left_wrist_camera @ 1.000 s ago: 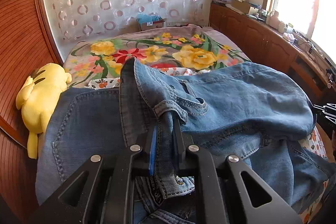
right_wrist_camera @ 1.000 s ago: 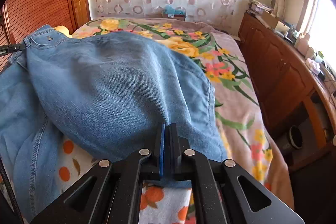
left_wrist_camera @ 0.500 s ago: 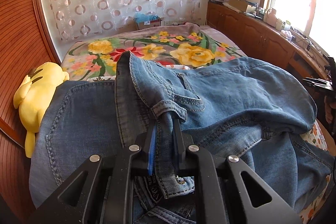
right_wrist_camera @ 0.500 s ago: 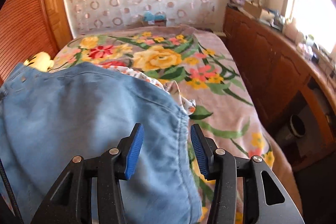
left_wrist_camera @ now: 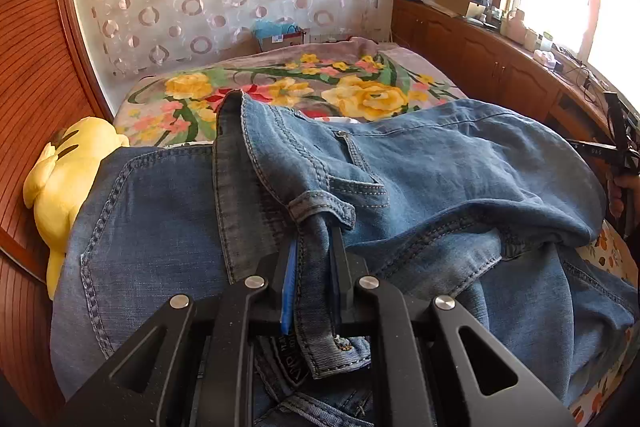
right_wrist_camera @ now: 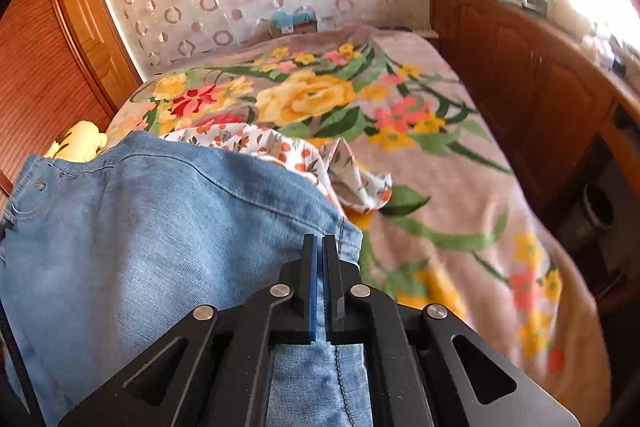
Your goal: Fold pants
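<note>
Left tool [left_wrist_camera: 314, 267] pinching stitched denim pants [left_wrist_camera: 440, 179]

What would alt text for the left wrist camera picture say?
The left gripper pinches a strip of blue jeans, which lie heaped on a bed with a floral blanket. A yellow plush toy lies at left beside a wooden wall.

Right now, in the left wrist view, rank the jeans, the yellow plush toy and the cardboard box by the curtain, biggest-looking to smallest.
1. jeans, filling most of the frame, though nearest the camera.
2. yellow plush toy.
3. cardboard box, farthest away, so its true size is unsure.
</note>
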`<action>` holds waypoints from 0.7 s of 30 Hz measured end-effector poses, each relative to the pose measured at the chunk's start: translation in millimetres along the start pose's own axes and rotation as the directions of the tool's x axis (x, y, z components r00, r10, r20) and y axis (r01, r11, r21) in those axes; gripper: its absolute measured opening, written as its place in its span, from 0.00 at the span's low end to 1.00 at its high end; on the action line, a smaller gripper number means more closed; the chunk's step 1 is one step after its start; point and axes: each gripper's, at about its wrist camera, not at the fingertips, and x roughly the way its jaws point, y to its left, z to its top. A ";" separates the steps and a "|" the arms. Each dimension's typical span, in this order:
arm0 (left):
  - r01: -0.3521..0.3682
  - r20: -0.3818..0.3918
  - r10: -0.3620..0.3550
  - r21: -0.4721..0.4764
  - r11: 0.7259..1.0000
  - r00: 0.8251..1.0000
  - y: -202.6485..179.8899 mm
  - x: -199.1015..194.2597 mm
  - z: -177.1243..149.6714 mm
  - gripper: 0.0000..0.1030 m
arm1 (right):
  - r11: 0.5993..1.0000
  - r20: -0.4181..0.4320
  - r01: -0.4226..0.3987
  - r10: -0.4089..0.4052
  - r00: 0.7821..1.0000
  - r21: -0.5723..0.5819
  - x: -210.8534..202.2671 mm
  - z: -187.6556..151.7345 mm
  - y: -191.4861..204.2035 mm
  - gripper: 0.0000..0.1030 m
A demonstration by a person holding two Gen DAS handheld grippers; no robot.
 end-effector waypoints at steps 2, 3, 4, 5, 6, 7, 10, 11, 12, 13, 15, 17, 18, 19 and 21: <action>-0.004 0.017 0.004 0.000 1.000 1.000 -0.2 -2.0 0.7 0.13 | 1.000 0.048 0.009 -0.008 0.999 -0.022 -7.1 -1.7 4.9 0.00; -0.005 0.028 0.005 -0.003 1.000 1.000 0.7 -4.3 0.7 0.13 | 0.999 0.071 0.036 -0.034 0.997 -0.031 -10.6 0.6 4.7 0.00; -0.003 0.038 0.003 -0.007 1.000 0.999 1.7 -6.1 1.1 0.14 | 0.998 0.085 0.051 -0.048 0.995 -0.032 -12.4 -0.1 4.4 0.00; 0.000 0.047 0.000 -0.013 1.000 0.999 2.9 -7.8 2.4 0.14 | 0.998 0.087 0.052 -0.050 0.995 -0.022 -11.6 1.9 1.7 0.00; 0.001 0.050 0.000 -0.016 1.000 0.999 3.6 -8.4 3.1 0.14 | 0.999 0.081 0.044 -0.044 0.996 -0.004 -10.3 3.4 -2.6 0.00; 0.001 0.051 0.000 -0.018 1.000 0.999 3.9 -8.5 3.1 0.14 | 0.999 0.073 0.042 -0.042 0.996 0.015 -7.9 3.8 -7.1 0.00; -0.001 0.049 0.002 -0.010 1.000 0.999 4.0 -8.3 3.7 0.14 | 0.999 0.034 0.015 -0.016 0.999 0.043 4.5 1.0 -14.4 0.02; -0.004 0.046 0.004 -0.004 1.000 0.999 3.7 -7.5 3.5 0.14 | 0.999 0.020 0.009 -0.010 1.000 0.047 7.8 0.0 -15.9 0.09; -0.005 0.044 0.005 -0.001 1.000 0.999 3.5 -7.7 2.2 0.14 | 0.999 0.013 0.013 -0.013 1.000 0.053 11.8 -0.8 -16.8 0.20; -0.007 0.040 0.007 0.001 1.000 0.999 3.9 -6.8 1.9 0.14 | 0.998 0.012 -0.002 0.001 1.000 0.064 14.9 -2.7 -17.8 0.25; -0.006 0.036 0.006 -0.002 1.000 0.999 4.5 -5.8 0.9 0.14 | 0.995 0.021 -0.065 0.063 0.998 0.081 15.6 -0.2 -18.8 0.32; -0.006 0.032 0.006 -0.005 1.000 0.999 5.0 -4.6 0.4 0.14 | 0.995 0.019 -0.077 0.076 0.997 0.066 17.5 1.9 -16.9 0.40; -0.006 0.030 0.006 -0.005 1.000 1.000 4.4 -4.2 0.1 0.14 | 0.995 0.009 -0.080 0.079 0.997 0.054 21.3 2.0 -14.0 0.40; -0.007 0.029 0.007 -0.004 1.000 1.000 2.8 -3.8 -0.4 0.14 | 0.996 -0.001 -0.082 0.082 0.997 0.046 24.1 3.1 -13.4 0.41; -0.008 0.025 0.008 -0.001 1.000 1.000 2.0 -3.1 -0.7 0.14 | 0.997 -0.024 -0.062 0.063 0.998 0.034 24.7 4.6 -12.2 0.40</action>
